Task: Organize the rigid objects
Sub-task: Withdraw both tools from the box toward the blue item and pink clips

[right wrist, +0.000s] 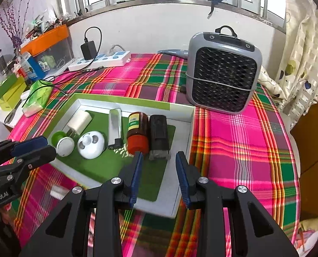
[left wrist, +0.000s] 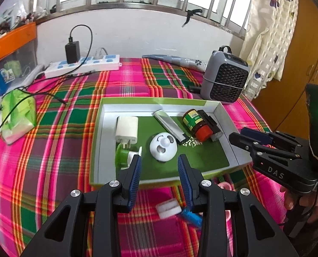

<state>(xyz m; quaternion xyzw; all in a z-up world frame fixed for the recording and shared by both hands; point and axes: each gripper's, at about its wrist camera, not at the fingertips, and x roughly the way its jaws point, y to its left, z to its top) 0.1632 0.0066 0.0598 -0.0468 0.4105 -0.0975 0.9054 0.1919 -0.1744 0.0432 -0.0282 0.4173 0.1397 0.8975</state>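
Observation:
A shallow green-rimmed box (left wrist: 104,141) (right wrist: 181,180) lies on the plaid cloth. In it lie a white charger (left wrist: 127,129) (right wrist: 79,121), a green-and-white round thing (left wrist: 124,156) (right wrist: 62,142), a white round gadget (left wrist: 163,146) (right wrist: 91,144), a silver lighter (left wrist: 168,126) (right wrist: 115,128), a brown bottle with a red cap (left wrist: 196,124) (right wrist: 137,131) and a black block (left wrist: 211,124) (right wrist: 159,136). My left gripper (left wrist: 160,165) is open and empty over the box's near edge. My right gripper (right wrist: 157,162) is open and empty over the box's near right part. A white piece (left wrist: 167,208) and a blue piece (left wrist: 191,216) lie on the cloth below the left gripper.
A grey fan heater (left wrist: 225,79) (right wrist: 222,72) stands behind the box at the right. A power strip with a black adapter (left wrist: 84,63) (right wrist: 101,59) lies at the back. A green tissue pack (left wrist: 17,113) (right wrist: 38,97) lies at the left. A pink tape roll (left wrist: 224,186) sits near the box.

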